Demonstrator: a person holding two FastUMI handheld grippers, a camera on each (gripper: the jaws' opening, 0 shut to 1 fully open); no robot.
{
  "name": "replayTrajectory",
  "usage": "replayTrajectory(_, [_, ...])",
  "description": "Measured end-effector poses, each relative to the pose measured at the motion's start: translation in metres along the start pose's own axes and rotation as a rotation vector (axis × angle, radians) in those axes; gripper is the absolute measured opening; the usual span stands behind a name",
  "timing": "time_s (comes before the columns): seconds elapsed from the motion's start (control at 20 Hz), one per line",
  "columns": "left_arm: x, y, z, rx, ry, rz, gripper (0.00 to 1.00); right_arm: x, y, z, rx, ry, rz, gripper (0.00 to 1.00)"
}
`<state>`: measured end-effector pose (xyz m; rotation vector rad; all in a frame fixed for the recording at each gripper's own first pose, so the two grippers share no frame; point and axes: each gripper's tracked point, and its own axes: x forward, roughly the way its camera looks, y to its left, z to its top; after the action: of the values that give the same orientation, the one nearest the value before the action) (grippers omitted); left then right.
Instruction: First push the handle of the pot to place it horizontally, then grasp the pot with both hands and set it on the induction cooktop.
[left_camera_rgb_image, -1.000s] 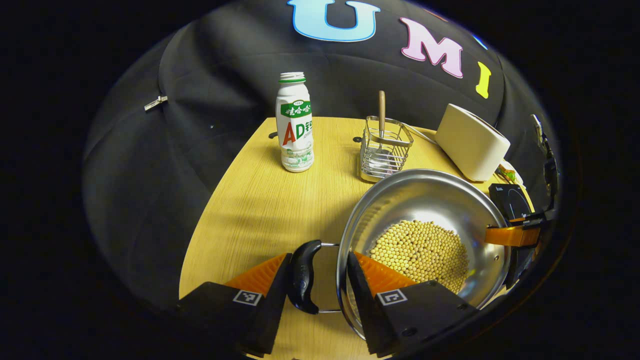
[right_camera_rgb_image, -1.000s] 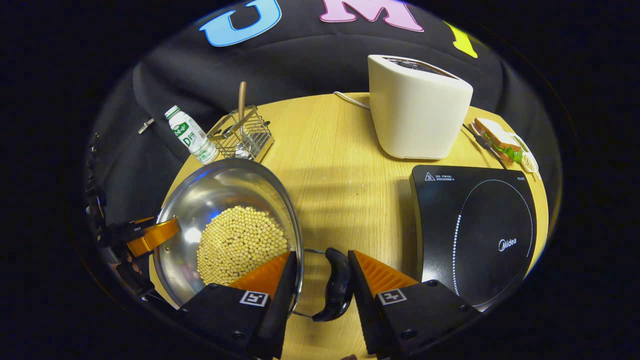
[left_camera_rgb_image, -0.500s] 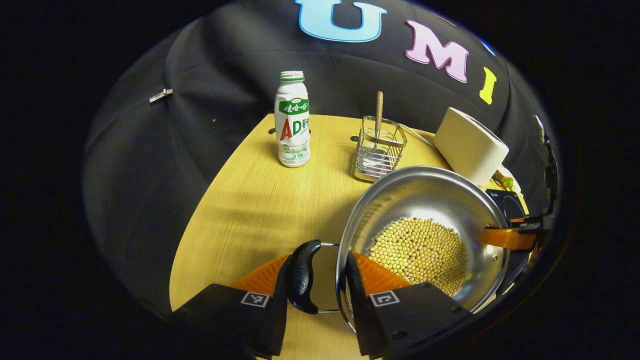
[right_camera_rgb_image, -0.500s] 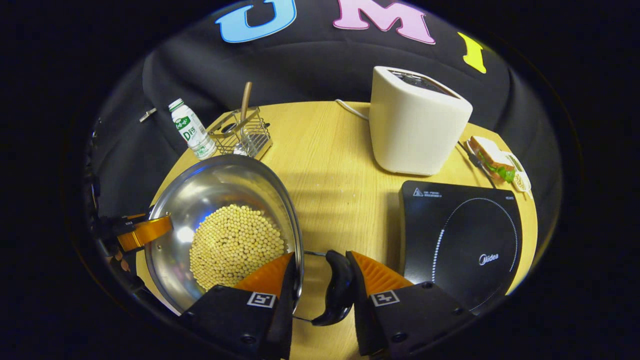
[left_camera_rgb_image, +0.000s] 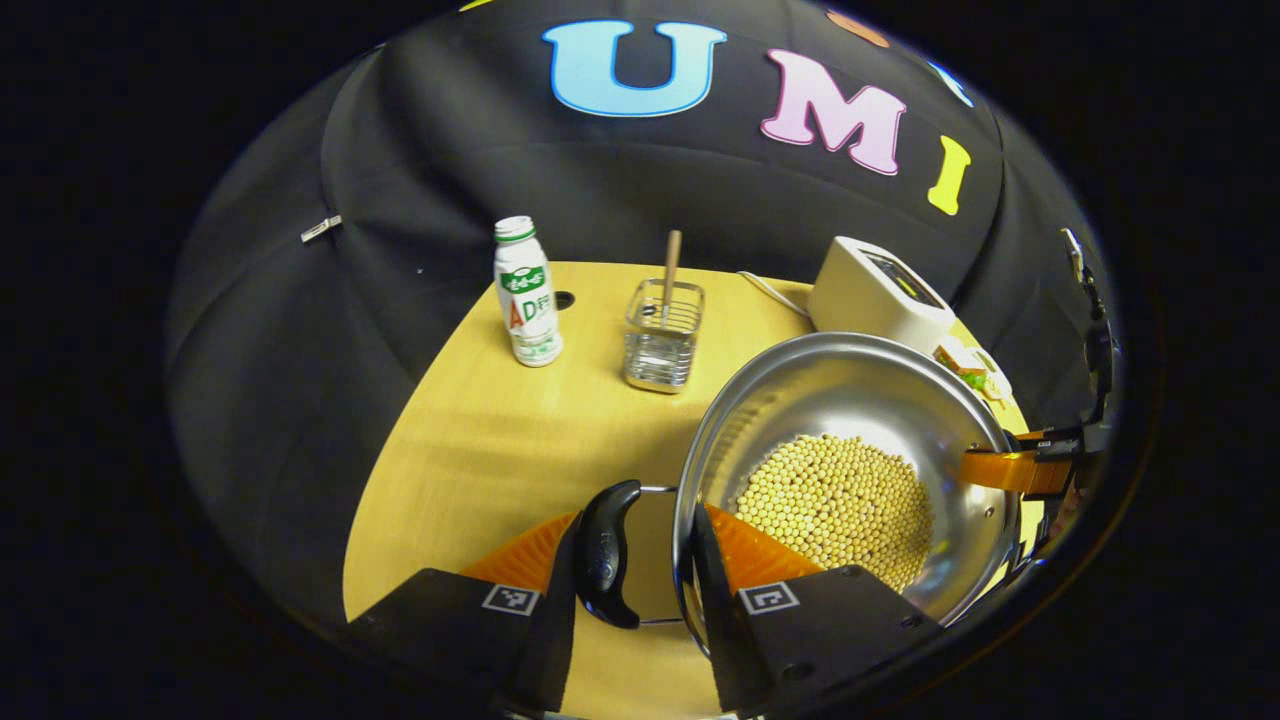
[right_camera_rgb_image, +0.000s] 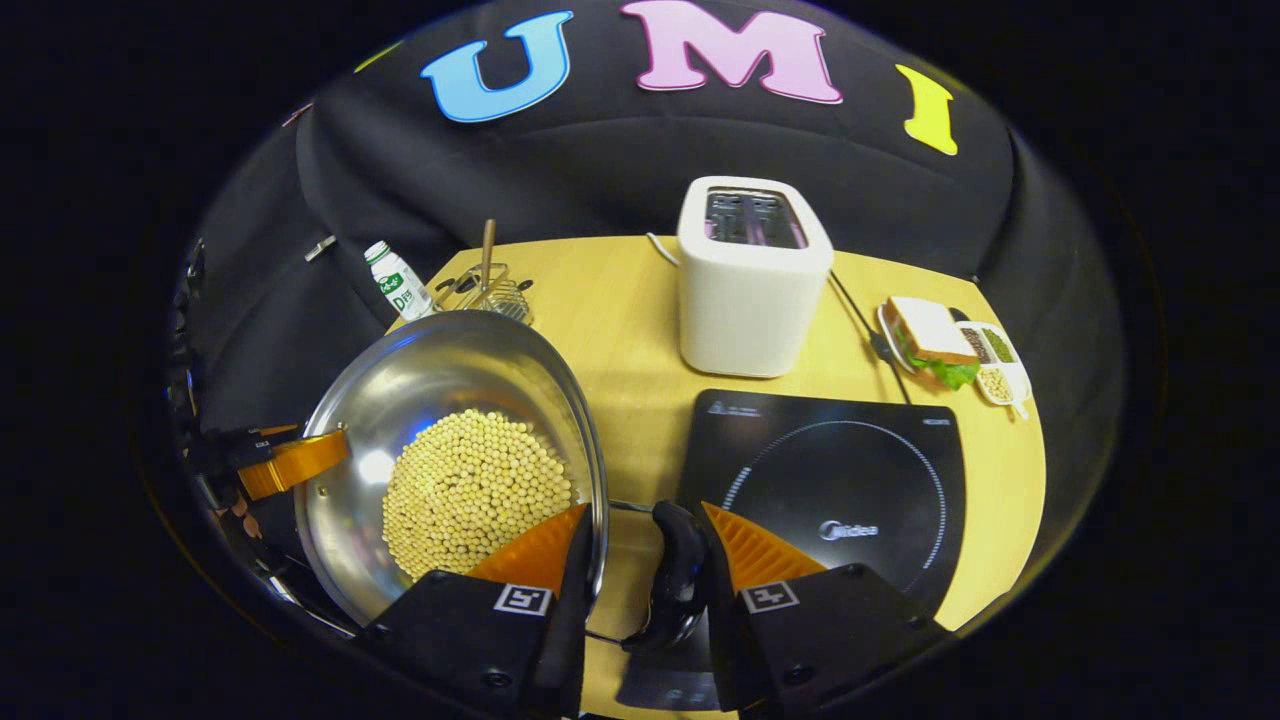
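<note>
Risk 1: we judge the pot (right_camera_rgb_image: 450, 440) could tip and spill the beans (right_camera_rgb_image: 470, 490) if one side rises faster than the other; it looks lifted, w/ the load heaped loose.
Risk 2: a handle could slip, since each grip spans rim plus handle loop, not a firm bar.
Risk 3: we could clip the toaster (right_camera_rgb_image: 752, 275) at the table's far edge, or land short on the cooktop's (right_camera_rgb_image: 850, 470) near-left edge.
Left gripper (left_camera_rgb_image: 632, 545): fingers stand either side of the left handle (left_camera_rgb_image: 603, 553) and the pot's rim, closed in on both; points fwd over the table (left_camera_rgb_image: 480, 440), near its left edge.
Right gripper (right_camera_rgb_image: 640, 545): same, pinching the right handle (right_camera_rgb_image: 678, 585) and rim; sits just over the cooktop's near-left corner.
Pot pos: betw. both grippers, left of the cooktop, not yet centred on it.
</note>
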<state>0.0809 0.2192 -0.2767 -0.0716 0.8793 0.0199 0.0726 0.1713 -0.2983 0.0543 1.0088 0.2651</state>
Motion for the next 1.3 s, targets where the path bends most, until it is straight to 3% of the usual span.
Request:
replayTrajectory(0.4, [0.001, -0.114, 0.009, 0.044, 0.035, -0.064, 0.58, -0.032, -0.106, -0.005, 0.045, 0.021, -0.047, 0.53])
replayTrajectory(0.5, [0.006, -0.14, 0.011, 0.06, 0.038, -0.077, 0.58, -0.036, -0.133, -0.006, 0.058, 0.015, -0.058, 0.49])
replayTrajectory(0.55, [0.009, -0.153, 0.012, 0.073, 0.037, -0.083, 0.58, -0.036, -0.146, -0.007, 0.067, 0.015, -0.063, 0.53])
replayTrajectory(0.75, [0.023, -0.203, 0.012, 0.102, 0.047, -0.112, 0.58, -0.037, -0.194, -0.013, 0.096, 0.015, -0.081, 0.53])
replayTrajectory(0.8, [0.027, -0.214, 0.012, 0.106, 0.05, -0.117, 0.58, -0.036, -0.205, -0.016, 0.101, 0.016, -0.085, 0.58])
replayTrajectory(0.85, [0.03, -0.223, 0.011, 0.111, 0.053, -0.123, 0.57, -0.036, -0.215, -0.018, 0.107, 0.019, -0.089, 0.53])
replayTrajectory(1.3, [0.065, -0.275, 0.001, 0.135, 0.068, -0.15, 0.57, -0.027, -0.269, -0.034, 0.131, 0.029, -0.11, 0.53])
